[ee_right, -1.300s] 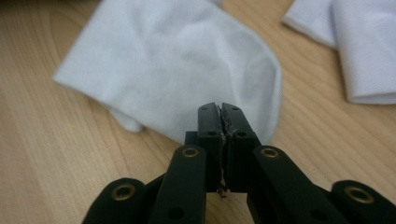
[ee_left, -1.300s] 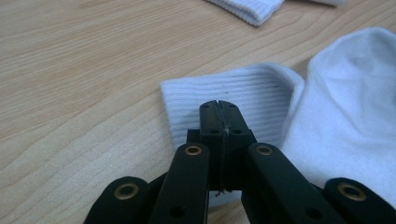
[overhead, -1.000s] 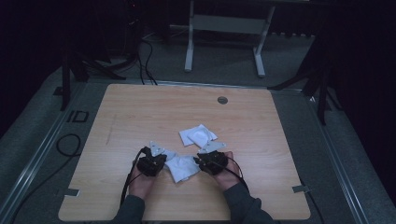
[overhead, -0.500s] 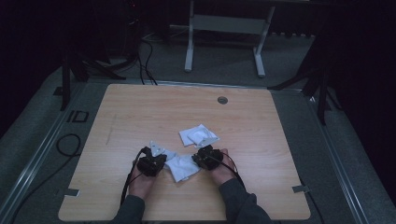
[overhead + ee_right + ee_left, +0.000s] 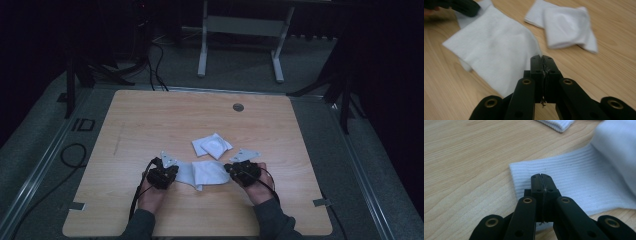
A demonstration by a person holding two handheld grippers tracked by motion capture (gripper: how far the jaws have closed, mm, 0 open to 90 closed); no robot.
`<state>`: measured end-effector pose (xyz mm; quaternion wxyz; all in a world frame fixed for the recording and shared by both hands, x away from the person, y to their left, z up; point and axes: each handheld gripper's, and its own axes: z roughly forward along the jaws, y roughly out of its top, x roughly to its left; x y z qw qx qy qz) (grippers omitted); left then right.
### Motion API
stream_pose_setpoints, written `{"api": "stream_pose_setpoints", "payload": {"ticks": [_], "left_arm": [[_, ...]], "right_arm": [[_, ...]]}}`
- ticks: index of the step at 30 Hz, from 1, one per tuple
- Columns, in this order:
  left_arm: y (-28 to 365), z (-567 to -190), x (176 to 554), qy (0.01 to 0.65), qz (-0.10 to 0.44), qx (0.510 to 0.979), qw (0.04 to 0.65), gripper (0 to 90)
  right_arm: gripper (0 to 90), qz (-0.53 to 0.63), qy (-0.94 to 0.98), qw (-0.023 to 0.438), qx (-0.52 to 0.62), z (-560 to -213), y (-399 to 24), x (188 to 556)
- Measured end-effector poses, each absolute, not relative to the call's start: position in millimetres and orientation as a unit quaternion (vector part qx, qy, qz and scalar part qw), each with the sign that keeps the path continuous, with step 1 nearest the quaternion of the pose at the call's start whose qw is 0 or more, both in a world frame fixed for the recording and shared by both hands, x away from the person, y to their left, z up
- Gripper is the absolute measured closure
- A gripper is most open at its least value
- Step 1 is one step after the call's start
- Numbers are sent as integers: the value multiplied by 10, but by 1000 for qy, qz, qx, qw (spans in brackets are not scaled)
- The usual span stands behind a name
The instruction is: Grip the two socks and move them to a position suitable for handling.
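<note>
Left gripper view: ribbed white sock (image 5: 574,187), flat on woodgrain table (image 5: 469,170); both grippers' jaws pressed together

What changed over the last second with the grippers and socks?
The right gripper drew rightward, stretching the near sock out wider between it and the left gripper. Both jaws stay shut on the sock's ends. The far folded sock and the left gripper barely moved.

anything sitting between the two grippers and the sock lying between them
Nothing visible does. The left gripper sits right at the ribbed cuff end of the flat sock, and the right gripper sits at its opposite edge, both with jaws closed. The folded sock lies farther out on the table, clear of both.
</note>
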<state>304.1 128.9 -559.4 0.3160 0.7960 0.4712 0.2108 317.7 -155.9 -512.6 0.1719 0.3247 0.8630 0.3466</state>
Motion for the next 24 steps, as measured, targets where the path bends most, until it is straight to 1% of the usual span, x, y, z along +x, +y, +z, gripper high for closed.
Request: {"api": "stream_pose_setpoints", "payload": {"ticks": [8,15,16,17,19,20,21,24], "left_arm": [[1279,-5594,3036,466,216,799,313,897],[1257,-5590,3025,460,224,803,305,896],[1257,-5589,3023,460,225,803,305,896],[1258,-5588,3022,459,224,804,304,896],[1264,-5583,3019,459,222,805,304,894],[1267,-5583,3020,459,220,804,308,890],[1270,-5581,3019,460,218,803,310,879],[1269,-5574,3011,458,215,803,314,851]], "right_arm": [[881,337,844,175,378,-5171,-1990,3223],[879,304,858,162,381,-5251,-2042,3236],[855,296,864,154,378,-5268,-2029,3242],[808,283,874,143,369,-5288,-2014,3250],[719,271,882,144,357,-5304,-1991,3249],[693,274,880,143,360,-5298,-1987,3250],[668,279,877,146,362,-5281,-1983,3258],[645,289,873,156,359,-5221,-1961,3287]]}}
